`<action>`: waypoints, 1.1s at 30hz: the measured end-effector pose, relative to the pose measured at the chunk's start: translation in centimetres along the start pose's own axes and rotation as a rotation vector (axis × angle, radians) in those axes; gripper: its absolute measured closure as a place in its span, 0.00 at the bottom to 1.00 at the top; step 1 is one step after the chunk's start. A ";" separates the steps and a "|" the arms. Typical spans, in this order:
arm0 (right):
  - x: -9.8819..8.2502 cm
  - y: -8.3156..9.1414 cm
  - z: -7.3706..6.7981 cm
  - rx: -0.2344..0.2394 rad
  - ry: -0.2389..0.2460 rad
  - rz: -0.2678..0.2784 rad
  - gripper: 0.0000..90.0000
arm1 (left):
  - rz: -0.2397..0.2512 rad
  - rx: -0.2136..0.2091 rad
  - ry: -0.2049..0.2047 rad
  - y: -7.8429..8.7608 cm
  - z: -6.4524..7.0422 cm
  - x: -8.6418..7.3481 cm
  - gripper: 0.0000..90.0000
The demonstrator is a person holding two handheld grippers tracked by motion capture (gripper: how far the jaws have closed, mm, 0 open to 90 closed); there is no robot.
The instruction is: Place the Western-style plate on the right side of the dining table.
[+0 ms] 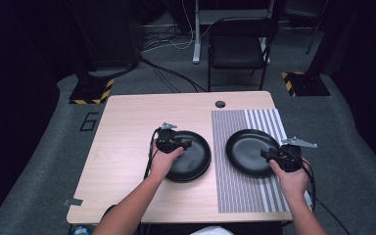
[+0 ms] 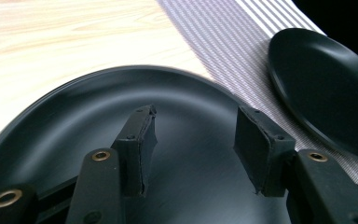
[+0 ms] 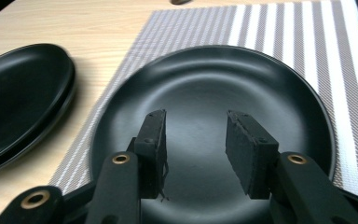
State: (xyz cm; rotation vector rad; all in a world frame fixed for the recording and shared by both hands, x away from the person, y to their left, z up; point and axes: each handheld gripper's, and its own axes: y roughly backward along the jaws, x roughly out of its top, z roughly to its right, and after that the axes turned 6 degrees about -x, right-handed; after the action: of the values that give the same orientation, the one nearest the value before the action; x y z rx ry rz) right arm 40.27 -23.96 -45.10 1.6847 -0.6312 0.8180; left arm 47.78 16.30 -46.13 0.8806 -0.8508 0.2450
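High view shows my left hand-held gripper over the near edge of the stack of black plates, and my right hand-held gripper at the near edge of the single black plate. In the left gripper view the two jaws stand apart with nothing between them, just plate below. It is the same in the right gripper view, so both are let go. I think one plate sits alone on the striped mat because that spot is set like a place to eat. The stack waits on the bare wood of the table, just beside the mat. The table has a small round hole at its far edge. Behind it are a grey floor, a black chair and some cables.
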 end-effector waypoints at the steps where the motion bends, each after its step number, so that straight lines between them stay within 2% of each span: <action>1: 0.0 0.2 -0.3 0.006 0.009 0.002 0.64 | 0.000 0.004 0.003 0.3 -0.3 -0.2 0.53; 7: -0.2 0.7 -1.6 0.034 0.077 -0.004 0.63 | 0.017 0.037 0.035 1.9 -1.7 -1.2 0.52; 10: -0.4 0.6 -2.1 0.071 0.111 -0.006 0.62 | 0.020 0.050 0.037 2.5 -2.2 -1.8 0.51; 13: -0.7 0.2 -2.5 0.101 0.172 -0.018 0.61 | 0.018 0.062 0.035 3.0 -2.8 -2.3 0.50; 16: -1.1 -0.4 -2.8 0.140 0.180 -0.046 0.60 | 0.012 0.093 0.021 3.6 -3.3 -2.9 0.49; 22: -1.5 -1.0 -3.5 0.157 0.208 -0.062 0.56 | 0.019 0.142 0.019 4.9 -4.4 -3.4 0.48; 26: -1.9 -1.2 -4.1 0.187 0.204 -0.084 0.56 | 0.016 0.171 0.022 5.4 -5.1 -3.8 0.48; 28: -2.1 -1.3 -4.6 0.197 0.226 -0.091 0.56 | 0.014 0.175 0.026 5.6 -5.5 -4.0 0.48; 33: -3.0 -1.3 -6.1 0.242 0.303 -0.103 0.58 | -0.003 0.214 -0.004 5.9 -6.1 -4.5 0.47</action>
State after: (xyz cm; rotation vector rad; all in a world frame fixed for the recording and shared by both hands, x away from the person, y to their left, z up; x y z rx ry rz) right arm 38.23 -17.68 -47.26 1.7455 -0.2422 1.0815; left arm 45.13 25.33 -48.10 1.0814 -0.8377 0.3363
